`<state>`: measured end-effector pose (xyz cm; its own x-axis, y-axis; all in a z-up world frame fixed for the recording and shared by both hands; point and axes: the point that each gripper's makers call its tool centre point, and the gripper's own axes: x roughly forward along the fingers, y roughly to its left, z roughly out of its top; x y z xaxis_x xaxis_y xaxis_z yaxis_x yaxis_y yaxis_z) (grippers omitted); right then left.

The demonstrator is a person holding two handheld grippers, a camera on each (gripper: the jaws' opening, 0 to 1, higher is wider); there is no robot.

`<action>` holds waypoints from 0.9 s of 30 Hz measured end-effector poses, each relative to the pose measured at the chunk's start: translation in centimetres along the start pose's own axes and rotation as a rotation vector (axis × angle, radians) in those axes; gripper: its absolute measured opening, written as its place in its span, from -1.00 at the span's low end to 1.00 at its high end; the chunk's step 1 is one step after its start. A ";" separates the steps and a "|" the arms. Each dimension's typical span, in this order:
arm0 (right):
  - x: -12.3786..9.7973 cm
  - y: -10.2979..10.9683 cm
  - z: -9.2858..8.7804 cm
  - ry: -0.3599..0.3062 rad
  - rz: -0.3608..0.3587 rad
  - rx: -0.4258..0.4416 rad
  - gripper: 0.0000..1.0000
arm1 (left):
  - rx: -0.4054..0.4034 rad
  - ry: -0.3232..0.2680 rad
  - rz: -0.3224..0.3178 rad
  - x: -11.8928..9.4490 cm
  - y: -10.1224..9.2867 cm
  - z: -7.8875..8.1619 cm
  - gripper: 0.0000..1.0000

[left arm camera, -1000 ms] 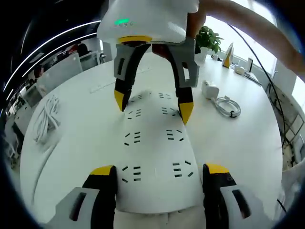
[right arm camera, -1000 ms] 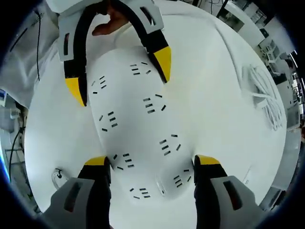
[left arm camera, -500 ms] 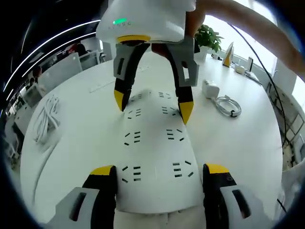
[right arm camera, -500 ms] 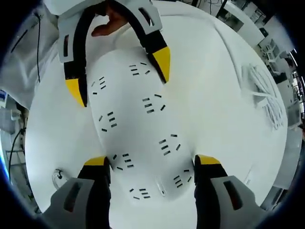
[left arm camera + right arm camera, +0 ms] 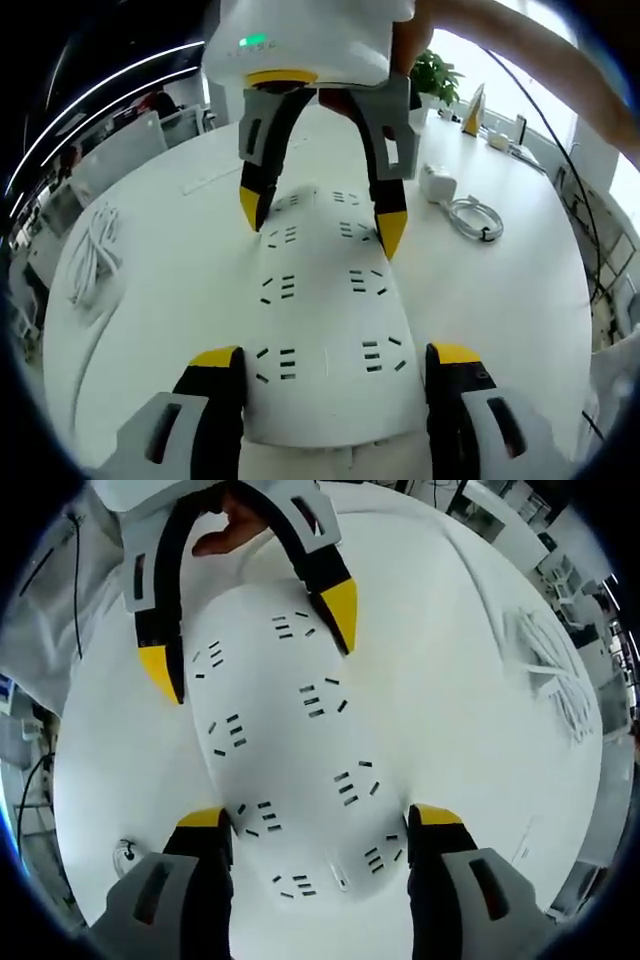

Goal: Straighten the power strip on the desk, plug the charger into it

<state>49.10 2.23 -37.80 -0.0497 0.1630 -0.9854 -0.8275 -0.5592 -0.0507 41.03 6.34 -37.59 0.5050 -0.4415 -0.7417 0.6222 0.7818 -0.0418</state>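
The straightening step is judged to be in hand: the white power strip [image 5: 325, 300], lying flat on the white desk [image 5: 180, 260], is straddled at one end by the left gripper [image 5: 328, 352] and at the other by the right gripper [image 5: 316, 816], the jaws of each spread apart along its long edges, though contact cannot be told. Two rows of dark socket slots are seen along its face. Next, the charger [image 5: 437, 186], set beside its coiled cable [image 5: 475, 218] on the right of the desk, would have to be fetched.
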 end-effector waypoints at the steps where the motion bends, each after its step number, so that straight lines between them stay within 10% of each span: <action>1: 0.0 0.0 0.0 -0.001 -0.001 0.004 0.40 | 0.003 0.001 -0.002 0.0 0.0 0.0 0.49; 27: -0.2 0.9 -0.5 -0.037 -0.027 0.100 0.40 | 0.066 0.017 -0.059 0.2 -0.3 0.1 0.48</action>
<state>48.71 1.27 -37.73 -0.0456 0.2084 -0.9770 -0.8802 -0.4708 -0.0593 40.94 5.99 -37.66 0.4567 -0.4780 -0.7503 0.6891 0.7235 -0.0415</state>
